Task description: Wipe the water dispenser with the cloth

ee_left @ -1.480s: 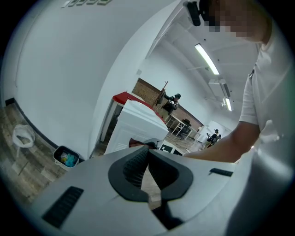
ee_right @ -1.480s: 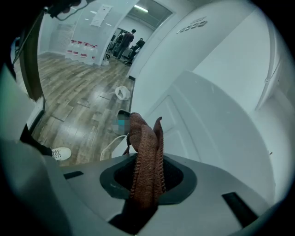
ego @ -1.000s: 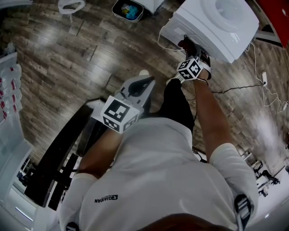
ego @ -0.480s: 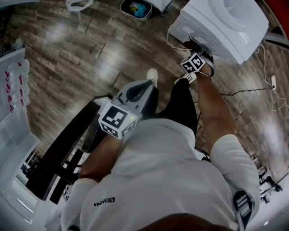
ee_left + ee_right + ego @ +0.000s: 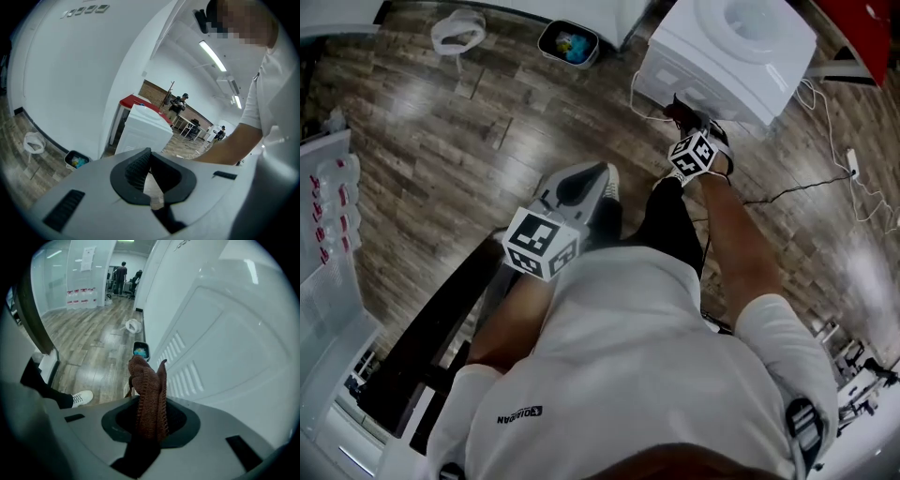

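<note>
Cloth (image 5: 149,390) clenched in right gripper (image 5: 150,425), bunched end presented close to vented side wall of water dispenser (image 5: 225,333), judged for wiping. Left gripper (image 5: 149,180) closed, empty, held well apart, unneeded.

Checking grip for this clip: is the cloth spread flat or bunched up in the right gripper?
Bunched. The brown cloth stands as a narrow folded wad pinched in the right gripper, beside the water dispenser.

The cloth (image 5: 149,394) is rust-brown with a ribbed knit, the water dispenser (image 5: 698,54) white, the floor (image 5: 441,122) grey-brown woodgrain.
</note>
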### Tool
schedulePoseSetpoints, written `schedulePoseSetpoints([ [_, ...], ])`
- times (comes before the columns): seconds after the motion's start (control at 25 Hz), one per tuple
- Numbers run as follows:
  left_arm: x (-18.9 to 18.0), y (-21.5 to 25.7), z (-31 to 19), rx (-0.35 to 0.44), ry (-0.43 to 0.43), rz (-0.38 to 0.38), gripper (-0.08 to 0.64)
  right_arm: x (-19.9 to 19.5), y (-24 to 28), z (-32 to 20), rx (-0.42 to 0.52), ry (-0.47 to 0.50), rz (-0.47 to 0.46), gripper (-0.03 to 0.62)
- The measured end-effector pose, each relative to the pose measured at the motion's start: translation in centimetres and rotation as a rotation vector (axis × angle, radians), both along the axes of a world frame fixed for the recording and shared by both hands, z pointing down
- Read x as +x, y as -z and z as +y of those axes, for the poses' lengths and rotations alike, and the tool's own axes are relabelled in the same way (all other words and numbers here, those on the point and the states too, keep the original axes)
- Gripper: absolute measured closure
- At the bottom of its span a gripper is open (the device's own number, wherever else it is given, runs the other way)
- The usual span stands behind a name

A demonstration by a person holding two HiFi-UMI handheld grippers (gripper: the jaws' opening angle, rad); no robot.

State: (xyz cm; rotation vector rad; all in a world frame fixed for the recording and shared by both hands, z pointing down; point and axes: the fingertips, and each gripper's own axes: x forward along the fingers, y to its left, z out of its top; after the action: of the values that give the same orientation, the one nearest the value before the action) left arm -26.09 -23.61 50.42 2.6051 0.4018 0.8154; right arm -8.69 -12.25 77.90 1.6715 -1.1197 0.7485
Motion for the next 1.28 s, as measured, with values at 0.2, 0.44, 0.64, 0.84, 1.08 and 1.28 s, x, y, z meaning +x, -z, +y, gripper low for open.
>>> schedulePoseSetpoints([
  [0.2, 1.9, 3.1, 0.8, -0.001, -0.075, 0.092, 0.563, -3.0, 9.1, 1.0, 0.187, -0.104, -0.051, 0.506],
  [0.44, 3.1, 5.8, 3.1, -0.001, -0.205, 0.181, 0.563, -7.0, 20.3, 2.7, 0.457, -0.296, -0.236, 0.506],
  [0.64, 4.2, 6.4, 5.7, 0.025, -0.31, 0.227, 0.563, -7.6, 28.7, 5.2, 0.644, -0.394, -0.198, 0.506],
  [0.84, 5.2, 8.2, 9.1, 0.023, -0.292, 0.258, 0.563, -8.1, 33.0, 9.5, 0.77, -0.442, -0.227, 0.506],
  [1.08, 6.7, 8.7, 15.4, 0.041, -0.212, 0.254, 0.563, -7.2, 35.2, 16.7, 0.788, -0.355, -0.199, 0.506],
  [1.28, 9.2, 9.5, 20.9, 0.016, -0.123, 0.291, 0.563, -5.8, 36.2, 23.8, 0.821, -0.337, -0.189, 0.506],
])
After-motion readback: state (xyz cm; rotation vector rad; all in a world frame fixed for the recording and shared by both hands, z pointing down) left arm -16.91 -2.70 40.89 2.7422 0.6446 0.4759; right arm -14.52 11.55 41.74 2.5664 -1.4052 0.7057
